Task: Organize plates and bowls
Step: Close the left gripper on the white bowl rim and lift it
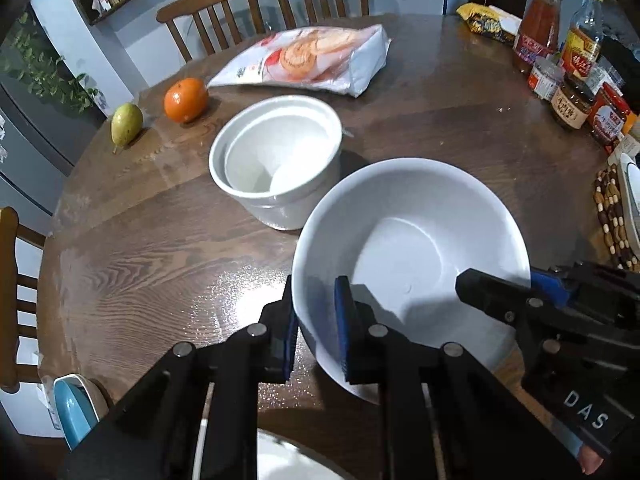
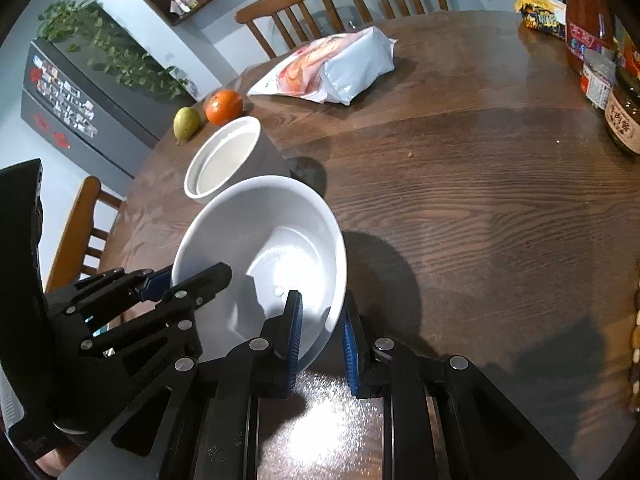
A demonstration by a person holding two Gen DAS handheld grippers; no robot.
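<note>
White ceramic fills both my views: the wide bowl (image 1: 412, 248) sits tilted above the wooden table (image 1: 160, 240), pinched at its rim from two sides. My left tool (image 1: 316, 328) has its blue pads closed on the near-left wall, and my right tool (image 2: 320, 332) clamps the opposite rim. Just beyond it stand the nested bowls (image 1: 276, 160), near an orange (image 1: 186, 99) and a pear (image 1: 127, 123).

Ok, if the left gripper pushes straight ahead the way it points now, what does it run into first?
Left gripper already straddles the near wall of the wide white bowl, so it would push that. Beyond it, probably the stacked white bowls, though depth is unclear.
</note>
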